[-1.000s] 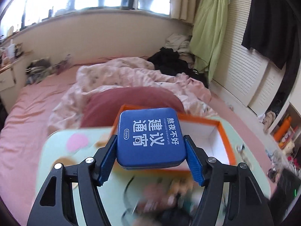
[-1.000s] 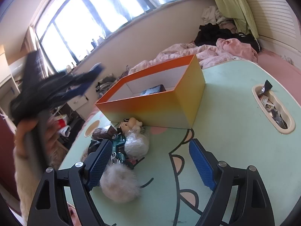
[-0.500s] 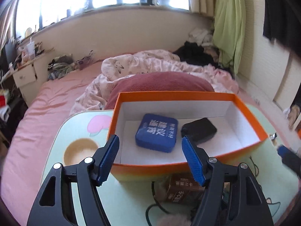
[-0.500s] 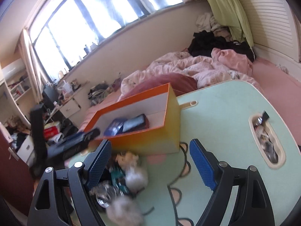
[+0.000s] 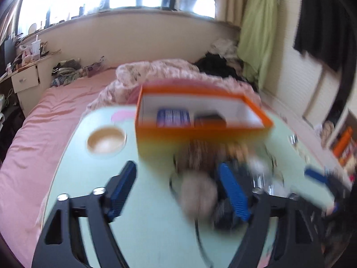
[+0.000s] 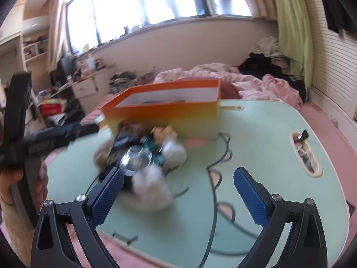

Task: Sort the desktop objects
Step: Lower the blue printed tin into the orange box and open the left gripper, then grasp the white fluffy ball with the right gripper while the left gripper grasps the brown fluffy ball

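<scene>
The orange box (image 5: 200,131) stands on the mint table, holding a blue tin (image 5: 173,117) and a black item (image 5: 209,120). My left gripper (image 5: 178,189) hovers low in front of the box, empty, its jaws opening. A blurred pile of small things lies before the box: a grey fluffy ball (image 5: 198,194), a white fluffy ball (image 6: 151,187), a silver cap (image 6: 133,158), a small plush figure (image 6: 162,131). My right gripper (image 6: 178,194) points at this pile from the near edge with its jaws opening. The white ball lies just beyond its left finger, untouched.
The mint table (image 6: 256,138) has a round cup recess (image 5: 106,143) at the left and a slot with small bits (image 6: 304,154) at the right. A bed with pink covers (image 5: 55,111) lies behind it. A hand (image 6: 13,178) holds the left gripper at the right wrist view's left edge.
The left gripper let the blue tin go into the box, then drew back and sank toward the table. The right gripper rolled level and turned toward the pile. Both jaws stand wider.
</scene>
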Available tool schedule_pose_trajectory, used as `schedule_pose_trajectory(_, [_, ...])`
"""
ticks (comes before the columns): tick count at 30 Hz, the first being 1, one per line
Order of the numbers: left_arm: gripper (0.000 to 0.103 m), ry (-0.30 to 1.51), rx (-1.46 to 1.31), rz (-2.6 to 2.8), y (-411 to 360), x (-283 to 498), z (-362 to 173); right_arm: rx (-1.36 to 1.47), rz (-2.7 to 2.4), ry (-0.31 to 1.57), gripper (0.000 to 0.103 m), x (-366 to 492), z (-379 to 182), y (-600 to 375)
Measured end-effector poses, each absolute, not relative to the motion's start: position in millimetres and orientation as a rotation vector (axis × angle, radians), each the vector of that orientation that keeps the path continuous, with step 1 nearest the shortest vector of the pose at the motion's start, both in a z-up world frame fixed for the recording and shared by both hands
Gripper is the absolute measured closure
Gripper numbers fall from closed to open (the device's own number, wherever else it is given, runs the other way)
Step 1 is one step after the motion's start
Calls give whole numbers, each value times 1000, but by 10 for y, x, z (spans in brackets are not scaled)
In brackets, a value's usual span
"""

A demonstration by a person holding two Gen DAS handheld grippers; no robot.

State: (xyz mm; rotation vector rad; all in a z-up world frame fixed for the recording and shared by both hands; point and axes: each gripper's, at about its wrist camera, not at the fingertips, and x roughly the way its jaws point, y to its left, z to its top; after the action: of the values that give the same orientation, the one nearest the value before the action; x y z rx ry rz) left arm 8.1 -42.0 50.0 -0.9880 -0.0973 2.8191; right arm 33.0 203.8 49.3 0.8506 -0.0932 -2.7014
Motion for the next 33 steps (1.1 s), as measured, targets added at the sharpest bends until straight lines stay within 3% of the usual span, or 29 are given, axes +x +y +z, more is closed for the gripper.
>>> schedule_pose_trajectory(6, [21,-94,-1044,2793,-314,546,69,915,-2677,-82,3,448,291,2125])
schedule_pose_trajectory(8, [18,20,-998,2875,-177,583,1,969,-2682,-94,3,392,246,2141])
schedule_pose_trajectory(10, [2,61,-987,2899,-118,538,-13,1016,-2678,-85,0,371,200,2117])
schedule_pose_trajectory(11, [0,43,-1002,2883,-125,515,-21,1025,-2688,-56,0,370,197,2091])
schedule_pose_trajectory(15, [0,27,-972,2877,-158,499,-26,1084,-2729,141,0,340,150,1902])
schedule_pose_trajectory(33, [0,32,-936,2867,-205,543,-38,1005,-2709,128,1,379,116,1878])
